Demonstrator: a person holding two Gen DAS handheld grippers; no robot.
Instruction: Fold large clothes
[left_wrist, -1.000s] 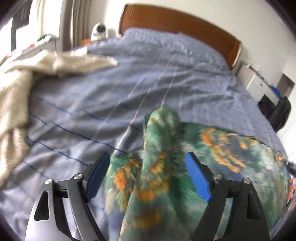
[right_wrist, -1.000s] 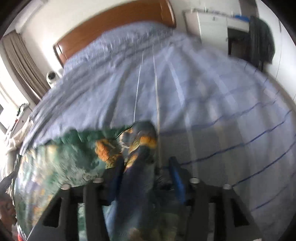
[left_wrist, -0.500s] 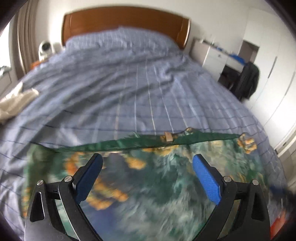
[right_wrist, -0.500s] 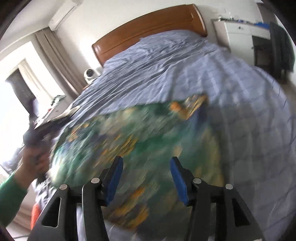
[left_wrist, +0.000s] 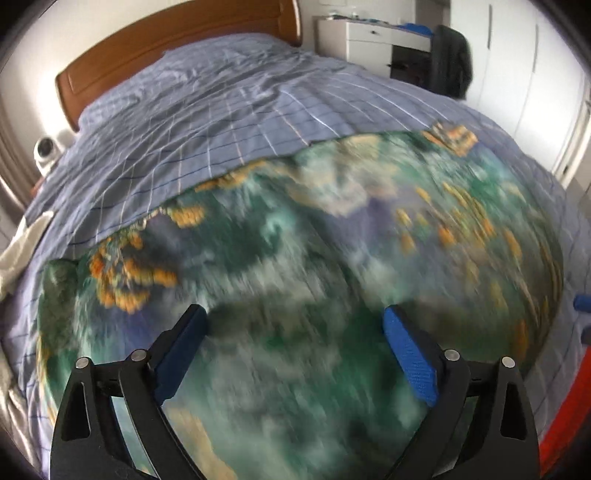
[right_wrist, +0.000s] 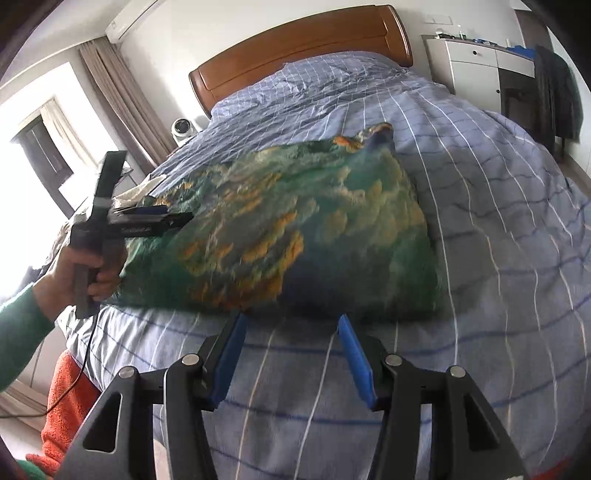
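Both grippers are seen empty and spread wide: the left gripper (left_wrist: 293, 334) hovers over the green and orange patterned garment (left_wrist: 314, 266) with its blue pads well apart and nothing between them, and the right gripper (right_wrist: 291, 345) is held just short of the garment's near edge, its pads equally parted over bare bedspread (right_wrist: 498, 221). A second ago a bunched fold of the fabric was pinched between each pair of pads and lifted; half a second ago it had already been let go, and now the garment (right_wrist: 295, 225) is laid out in a broad, roughly flat panel on the near part of the bed, its far edge running across the checked cover. From the right wrist view the left gripper (right_wrist: 186, 218) is seen at the garment's left edge, held in the person's left hand (right_wrist: 83, 271). The spreading step is judged finished, so that a grasp of an edge or corner for the first fold is probably called for next. No container is in play; a cream cloth (left_wrist: 22, 251) lies at the bed's left side, apart from the garment. Motion blur hides finer creases.
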